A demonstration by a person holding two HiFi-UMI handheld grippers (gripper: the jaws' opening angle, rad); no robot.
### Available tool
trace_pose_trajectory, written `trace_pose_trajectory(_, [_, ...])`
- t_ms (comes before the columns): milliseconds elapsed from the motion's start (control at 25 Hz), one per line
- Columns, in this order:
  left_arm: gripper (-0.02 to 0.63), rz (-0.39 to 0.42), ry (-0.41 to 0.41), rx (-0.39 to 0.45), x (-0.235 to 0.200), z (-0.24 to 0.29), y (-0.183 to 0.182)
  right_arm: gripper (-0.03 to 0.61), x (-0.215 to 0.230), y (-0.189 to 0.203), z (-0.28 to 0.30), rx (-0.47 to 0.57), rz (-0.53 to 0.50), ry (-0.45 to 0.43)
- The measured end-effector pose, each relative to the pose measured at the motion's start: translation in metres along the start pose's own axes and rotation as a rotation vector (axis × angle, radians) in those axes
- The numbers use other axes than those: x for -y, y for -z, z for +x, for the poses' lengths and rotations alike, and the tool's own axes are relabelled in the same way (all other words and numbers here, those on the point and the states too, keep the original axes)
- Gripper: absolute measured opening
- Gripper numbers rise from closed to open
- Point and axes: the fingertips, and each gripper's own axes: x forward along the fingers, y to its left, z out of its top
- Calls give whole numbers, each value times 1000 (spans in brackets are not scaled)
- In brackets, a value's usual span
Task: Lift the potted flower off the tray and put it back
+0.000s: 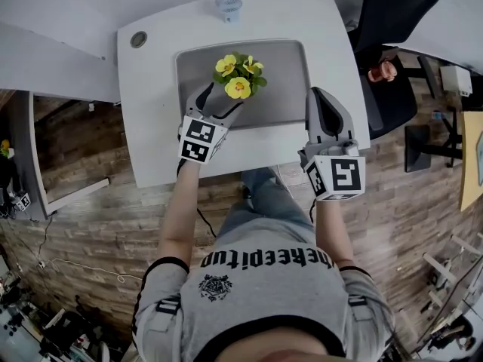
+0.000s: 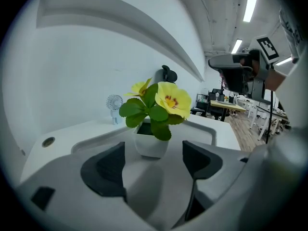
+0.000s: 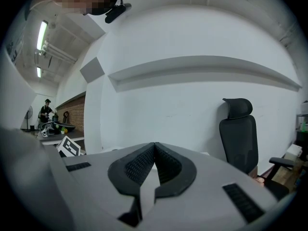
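Found the tray (image 1: 287, 89) on the table (image 1: 151, 134), toward its far side. Found the potted flower (image 1: 238, 78) standing in the tray, left of the middle. Saw the left gripper (image 1: 217, 102) just before the pot, with the pot ahead of the gap between the jaws. Saw the right gripper (image 1: 321, 96) over the tray's right rim, well apart from the flower. Spotted a small fan (image 1: 229, 6) behind the tray at the far edge, a grommet (image 1: 138, 39) at the far-left corner and a chair (image 1: 392, 13) right of the table.
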Motion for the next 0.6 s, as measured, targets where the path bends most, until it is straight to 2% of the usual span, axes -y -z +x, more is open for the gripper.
trace_pose_trajectory(240, [360, 26, 13, -33, -6, 20, 4, 3, 7, 3, 2, -8, 3, 14])
trace_pose_trajectory(600, [362, 27, 24, -29, -6, 45, 0, 3, 20, 12, 8, -29, 10, 41])
